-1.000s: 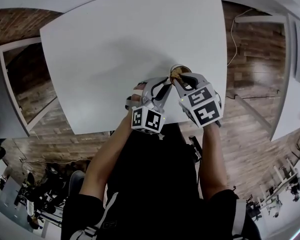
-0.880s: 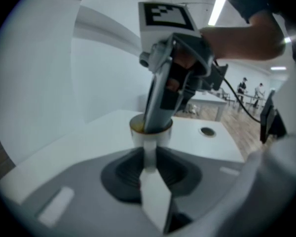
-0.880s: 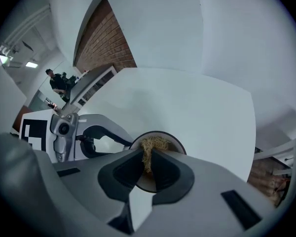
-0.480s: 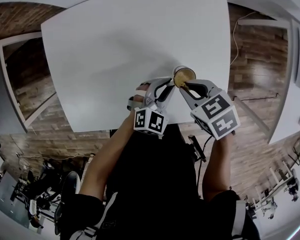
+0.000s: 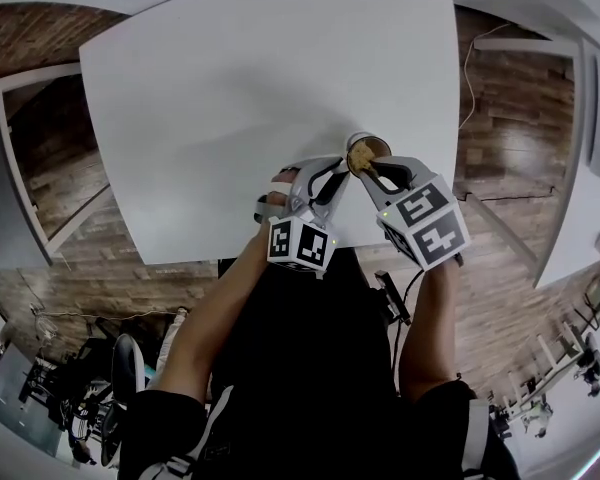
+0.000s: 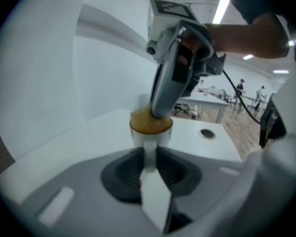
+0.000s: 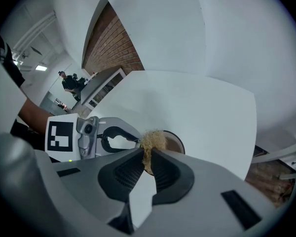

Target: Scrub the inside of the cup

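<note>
Your left claw (image 5: 332, 176) clamped the cup (image 6: 149, 138) at the table's (image 5: 260, 88) 5 o'clock edge, right claw (image 7: 148, 159) pinched the scrubber (image 7: 152, 141); firm wall-hugging twists suited best.

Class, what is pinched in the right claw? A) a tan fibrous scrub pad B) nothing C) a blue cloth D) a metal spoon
A: the right gripper view shows the right claw closed on a tan fibrous scrub pad, held at the mouth of the small white cup.
</note>
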Action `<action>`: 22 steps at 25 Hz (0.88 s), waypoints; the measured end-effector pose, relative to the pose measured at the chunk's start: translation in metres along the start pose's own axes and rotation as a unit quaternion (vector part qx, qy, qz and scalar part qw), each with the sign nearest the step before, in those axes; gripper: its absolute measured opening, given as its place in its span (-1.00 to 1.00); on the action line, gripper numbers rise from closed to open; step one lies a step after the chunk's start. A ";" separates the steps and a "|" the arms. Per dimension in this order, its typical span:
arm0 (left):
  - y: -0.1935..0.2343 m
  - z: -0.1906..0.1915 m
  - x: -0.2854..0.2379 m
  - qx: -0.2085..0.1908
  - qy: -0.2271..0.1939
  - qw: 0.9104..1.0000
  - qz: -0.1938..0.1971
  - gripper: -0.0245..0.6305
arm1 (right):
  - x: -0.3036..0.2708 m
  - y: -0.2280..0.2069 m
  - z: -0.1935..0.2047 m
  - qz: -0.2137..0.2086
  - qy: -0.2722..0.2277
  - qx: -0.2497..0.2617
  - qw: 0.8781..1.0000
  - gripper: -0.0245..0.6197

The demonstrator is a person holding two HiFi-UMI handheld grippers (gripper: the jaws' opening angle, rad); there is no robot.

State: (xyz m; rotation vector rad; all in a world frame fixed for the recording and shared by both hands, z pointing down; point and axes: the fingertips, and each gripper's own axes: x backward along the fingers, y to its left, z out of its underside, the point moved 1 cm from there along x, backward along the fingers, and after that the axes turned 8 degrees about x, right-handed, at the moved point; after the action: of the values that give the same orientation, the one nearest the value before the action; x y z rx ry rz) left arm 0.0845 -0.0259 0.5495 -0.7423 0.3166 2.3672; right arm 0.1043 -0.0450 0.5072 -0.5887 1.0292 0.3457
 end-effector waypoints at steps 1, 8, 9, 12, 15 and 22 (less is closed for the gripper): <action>-0.003 0.000 0.000 0.000 0.001 1.000 0.002 -0.69 | 0.011 0.003 0.000 0.007 0.000 0.007 1.000 -0.80; -0.004 0.002 -0.002 0.005 -0.004 1.000 -0.002 -0.69 | 0.024 -0.001 0.007 0.030 -0.006 0.007 1.000 -0.80; -0.004 0.002 -0.002 0.004 -0.004 1.000 -0.003 -0.69 | 0.015 -0.003 0.008 0.030 -0.004 0.003 1.000 -0.80; -0.003 0.002 -0.001 0.003 -0.006 1.000 -0.002 -0.69 | -0.009 -0.011 0.012 0.044 0.019 -0.005 0.999 -0.80; -0.004 0.001 -0.001 -0.001 -0.005 1.000 -0.005 -0.69 | -0.022 -0.014 0.015 0.062 0.048 0.003 0.997 -0.80; -0.007 0.003 -0.001 -0.007 0.000 1.000 -0.013 -0.69 | -0.001 -0.011 0.009 0.101 0.025 0.035 0.994 -0.80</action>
State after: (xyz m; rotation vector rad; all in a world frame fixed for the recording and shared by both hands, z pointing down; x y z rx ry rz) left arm 0.0879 -0.0199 0.5521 -0.7481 0.2900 2.3475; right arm 0.1161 -0.0481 0.5150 -0.4328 1.1485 0.4736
